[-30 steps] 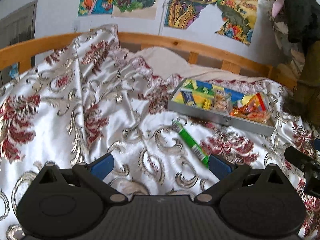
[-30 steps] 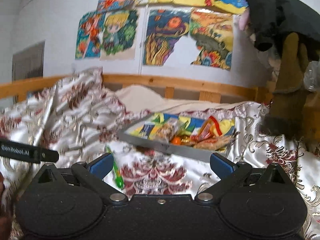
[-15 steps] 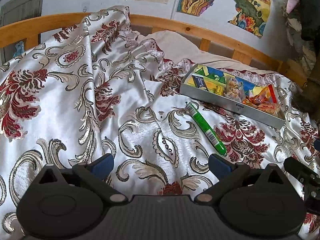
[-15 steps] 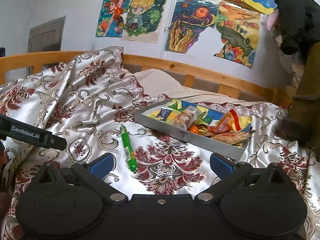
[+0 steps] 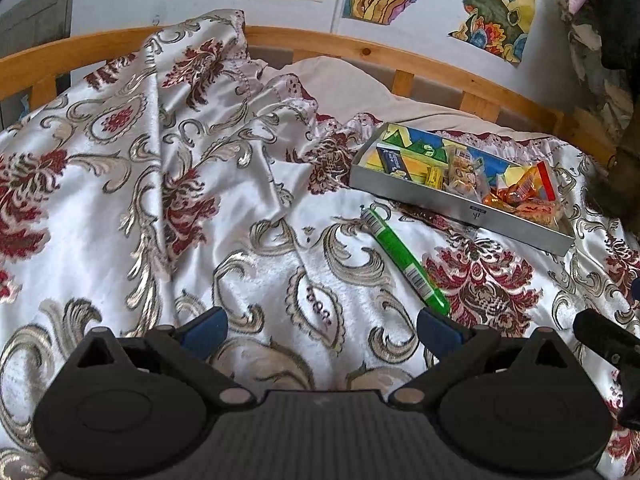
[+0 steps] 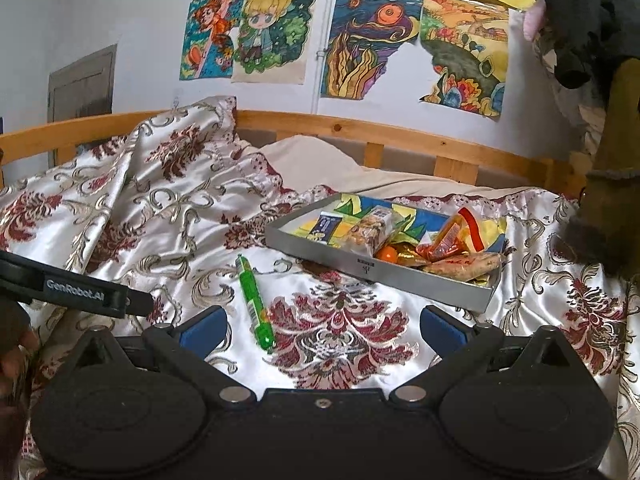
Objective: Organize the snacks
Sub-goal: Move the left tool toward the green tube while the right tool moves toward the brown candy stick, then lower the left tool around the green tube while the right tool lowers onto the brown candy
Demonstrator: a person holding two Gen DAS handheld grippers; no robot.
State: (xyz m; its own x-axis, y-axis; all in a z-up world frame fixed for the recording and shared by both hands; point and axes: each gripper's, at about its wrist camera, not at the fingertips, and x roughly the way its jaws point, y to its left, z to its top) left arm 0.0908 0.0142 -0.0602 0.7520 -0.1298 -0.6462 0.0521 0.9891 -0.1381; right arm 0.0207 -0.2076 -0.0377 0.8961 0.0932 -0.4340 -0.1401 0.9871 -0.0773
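A long green snack stick [image 5: 406, 258] [image 6: 255, 304] lies loose on the patterned satin bedspread, in front of a grey metal tray [image 5: 448, 200] [image 6: 360, 266] filled with several wrapped snacks. My left gripper [image 5: 318, 326] is open above the cloth, its right finger close to the stick's near end. My right gripper [image 6: 322, 326] is open too, hovering above the bedspread with the stick's near end just inside its left finger; the tray lies beyond it. Neither holds anything.
A wooden bed rail [image 6: 400, 136] runs along the back, below posters on the wall. Dark clothing [image 6: 592, 20] hangs at the right. The bedspread bunches into folds [image 5: 192, 112] at the left. The left gripper's body [image 6: 72, 288] shows at the right wrist view's left edge.
Both views have shifted: the left one tilted back up after dipping toward the bed, and the green stick now lies close to both grippers. Both grippers stayed open.
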